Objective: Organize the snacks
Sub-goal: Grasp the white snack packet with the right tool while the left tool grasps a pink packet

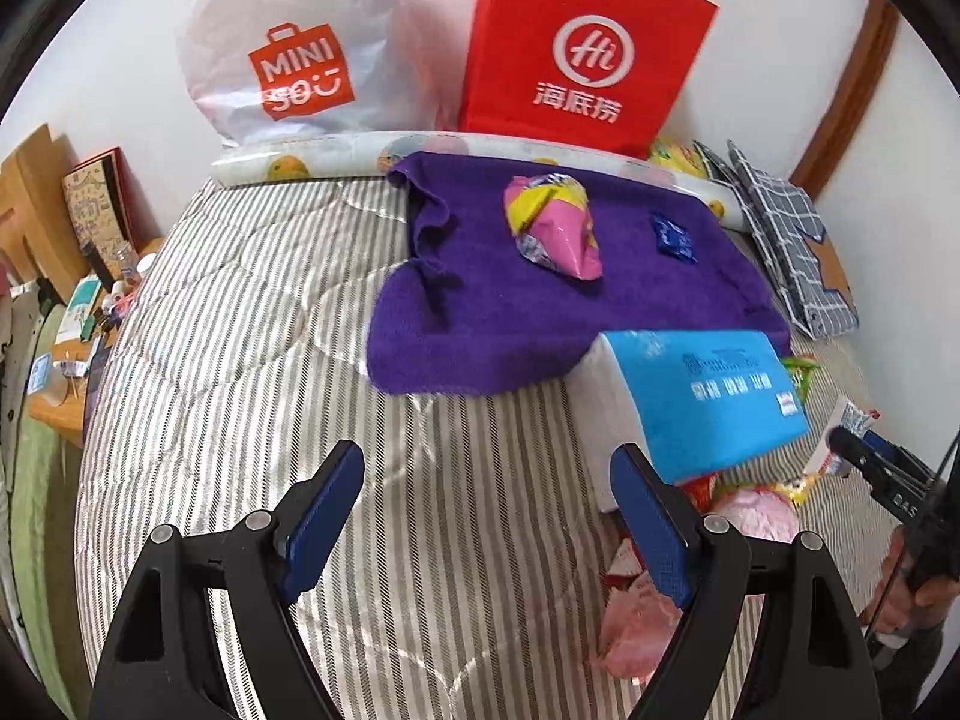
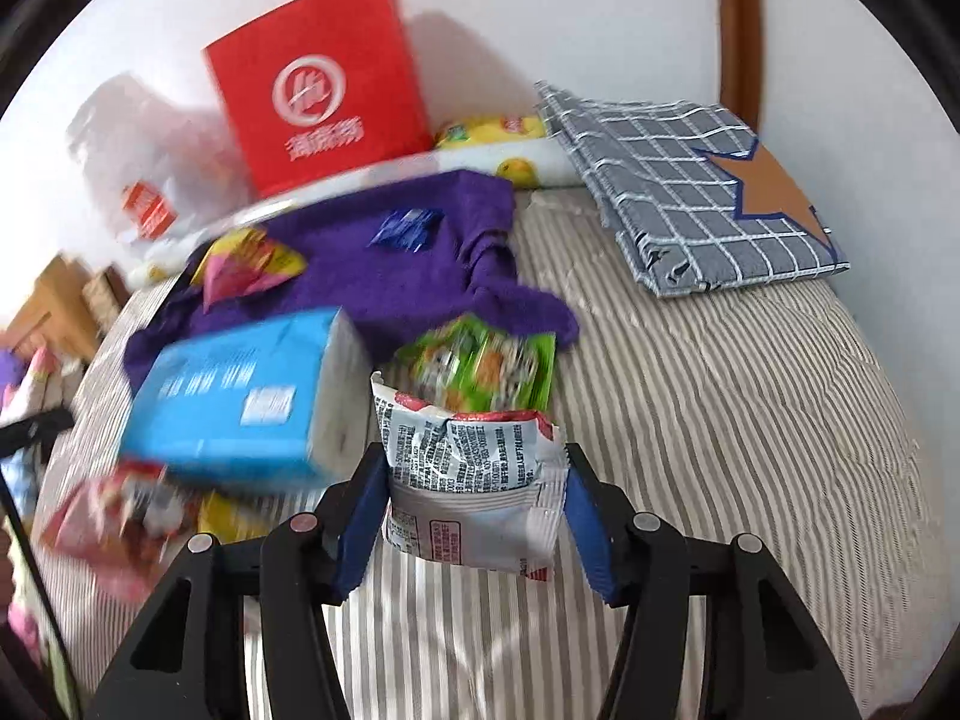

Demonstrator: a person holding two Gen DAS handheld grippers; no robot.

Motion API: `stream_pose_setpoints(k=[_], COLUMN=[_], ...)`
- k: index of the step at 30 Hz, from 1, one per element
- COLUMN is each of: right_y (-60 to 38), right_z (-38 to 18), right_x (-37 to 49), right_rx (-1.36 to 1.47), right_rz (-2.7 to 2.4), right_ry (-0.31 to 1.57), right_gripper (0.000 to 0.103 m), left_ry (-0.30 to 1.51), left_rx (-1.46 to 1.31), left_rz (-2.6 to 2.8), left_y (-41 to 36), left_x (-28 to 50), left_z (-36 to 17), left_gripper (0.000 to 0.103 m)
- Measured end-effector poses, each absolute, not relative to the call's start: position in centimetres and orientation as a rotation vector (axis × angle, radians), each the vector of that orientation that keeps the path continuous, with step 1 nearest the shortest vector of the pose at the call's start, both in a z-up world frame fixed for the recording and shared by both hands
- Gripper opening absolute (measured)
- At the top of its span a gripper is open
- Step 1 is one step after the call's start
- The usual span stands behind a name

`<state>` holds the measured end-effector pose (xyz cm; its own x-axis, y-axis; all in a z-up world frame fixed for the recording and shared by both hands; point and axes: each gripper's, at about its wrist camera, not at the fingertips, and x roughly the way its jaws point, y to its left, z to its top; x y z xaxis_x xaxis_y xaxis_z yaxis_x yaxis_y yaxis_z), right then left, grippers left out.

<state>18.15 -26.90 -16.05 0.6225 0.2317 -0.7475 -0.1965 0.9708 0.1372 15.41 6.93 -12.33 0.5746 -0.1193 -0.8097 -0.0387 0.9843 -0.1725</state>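
while the right gripper [image 2: 474, 516] hangs low over the striped bedspread [image 2: 720, 420], its blue pads [image 2: 360, 522] are pinched in on a crumpled white snack packet [image 2: 474, 480] with red trim and dense black print, and the packet stands upright between them. just past it lies a green snack pack [image 2: 480, 366], blurred, right beside the blue tissue pack [image 2: 240, 396]. to the right the bedspread runs bare up to a folded checked cloth [image 2: 690, 180] near the wall. over on the left, the left gripper [image 1: 486, 516] is spread wide with nothing between its fingers, striped cover under it, and pink wrappers [image 1: 636, 618] lie by its right finger. the tissue pack [image 1: 714, 396] sits ahead of that finger, overlapping the purple towel [image 1: 492, 312]. on the towel rest a pink-and-yellow snack bag [image 1: 555, 225] and a small blue packet [image 1: 672, 237], apart from each other. at the far edge a white shopping bag [image 1: 288, 54] and a red paper bag [image 1: 576, 48] lean on the wall.
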Motion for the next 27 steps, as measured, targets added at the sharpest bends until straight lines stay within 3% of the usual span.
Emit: stream_pose_setpoints(k=[4,16,24,25,27], right_y=[-26.0,-26.1,-25.2,-25.1,-24.9], right_z=[-17.9,-20.4,-20.8,-20.8,-20.9], right_x=[17.5,18.7,18.9,18.9,19.0], right_rx=[-0.021,0.08,0.019,0.01,-0.001], right_rz=[0.237,0.159,0.131,0.127,0.123], right_ry=[0.923,0.85,0.841,0.842,0.845], right_gripper=[0.057,0.059,0.064,0.064,0.064], left_ry=[0.963,0.942,1.003,1.017,1.046], left_rx=[-0.197,-0.13,-0.027,-0.021,-0.014], left_rz=[-0.081,-0.282,-0.346,-0.349,-0.345], left_y=[6.6,4.0,0.1,-0.3,-0.5], left_x=[15.1,11.5,10.8,10.9,11.0], left_z=[-12.7,-12.5,-15.6,-16.1,-16.8], left_gripper=[0.084,0.085,0.085,0.081,0.061])
